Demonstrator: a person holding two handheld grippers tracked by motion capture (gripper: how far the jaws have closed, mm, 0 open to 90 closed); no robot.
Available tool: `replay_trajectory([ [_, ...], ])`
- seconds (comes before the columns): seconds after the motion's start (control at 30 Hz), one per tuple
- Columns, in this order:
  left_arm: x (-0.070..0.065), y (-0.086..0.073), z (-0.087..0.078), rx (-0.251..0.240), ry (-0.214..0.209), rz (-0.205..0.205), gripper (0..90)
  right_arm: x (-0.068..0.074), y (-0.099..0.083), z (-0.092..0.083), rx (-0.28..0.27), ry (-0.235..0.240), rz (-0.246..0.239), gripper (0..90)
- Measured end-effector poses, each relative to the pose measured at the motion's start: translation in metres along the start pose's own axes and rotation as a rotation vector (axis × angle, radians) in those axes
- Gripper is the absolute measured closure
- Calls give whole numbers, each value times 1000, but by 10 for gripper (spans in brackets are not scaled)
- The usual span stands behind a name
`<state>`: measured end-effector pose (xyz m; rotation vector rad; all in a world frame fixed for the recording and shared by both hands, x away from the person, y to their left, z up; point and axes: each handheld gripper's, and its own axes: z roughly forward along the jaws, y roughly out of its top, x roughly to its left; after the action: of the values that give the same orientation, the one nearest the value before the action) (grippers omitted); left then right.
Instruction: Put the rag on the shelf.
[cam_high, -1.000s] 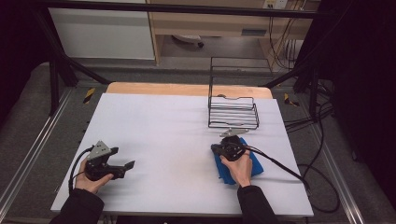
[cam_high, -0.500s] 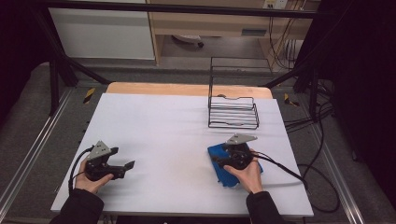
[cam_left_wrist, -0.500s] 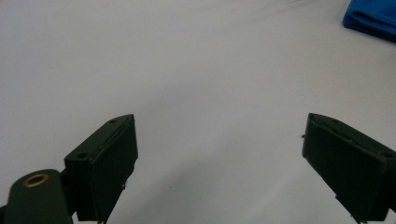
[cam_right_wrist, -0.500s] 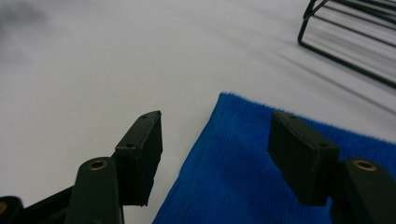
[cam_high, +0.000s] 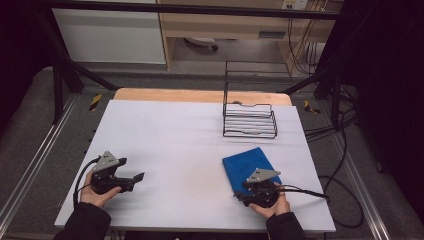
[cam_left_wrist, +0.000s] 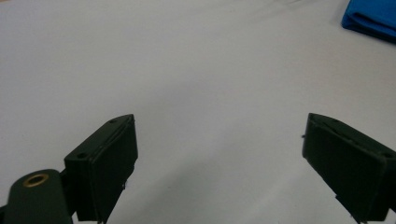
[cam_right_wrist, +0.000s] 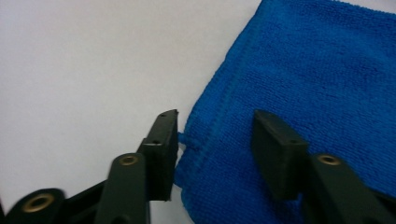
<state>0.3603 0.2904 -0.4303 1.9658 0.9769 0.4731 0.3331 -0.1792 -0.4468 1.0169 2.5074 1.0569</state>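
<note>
Presently your right gripper (cam_high: 243, 196) sits at the near right corner of the table (cam_high: 180, 135), over the near edge of the blue cloth (cam_high: 248, 166). Its jaws have just been closing, part-spread, the cloth's corner hem between them, pads not pressing. Cloth lies flat by the right edge, near side of the wire rack (cam_high: 249, 120), apart from it. Your left gripper (cam_high: 136, 179) rests toward the near left corner, jaws spread wide over bare table.

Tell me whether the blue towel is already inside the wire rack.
No, the blue towel lies flat on the white table, apart from the wire rack.
</note>
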Motion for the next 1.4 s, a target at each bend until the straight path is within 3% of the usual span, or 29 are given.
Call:
replay_trajectory([
  [0.33, 0, 0, 0, 0, -1, 4, 105, 5, -2, 3, 1, -66, -50, 656],
  [0.5, 0, 0, 0, 0, -1, 4, 105, 4, 0, 3, 16, -100, -65, 798],
  [0.73, 0, 1, 0, -2, -1, 5, 106, -4, 6, 0, 28, -59, -8, 857],
  [1.03, 0, 1, 0, -5, 1, 1, 106, -6, 16, -11, -45, 7, 87, 862],
  [1.17, 1, 1, 1, 1, 1, 5, 106, 6, 33, -2, -72, 59, 136, 861],
  [1.4, 0, 1, 0, 0, 0, 4, 106, 18, 38, 27, -27, 48, 176, 838],
])
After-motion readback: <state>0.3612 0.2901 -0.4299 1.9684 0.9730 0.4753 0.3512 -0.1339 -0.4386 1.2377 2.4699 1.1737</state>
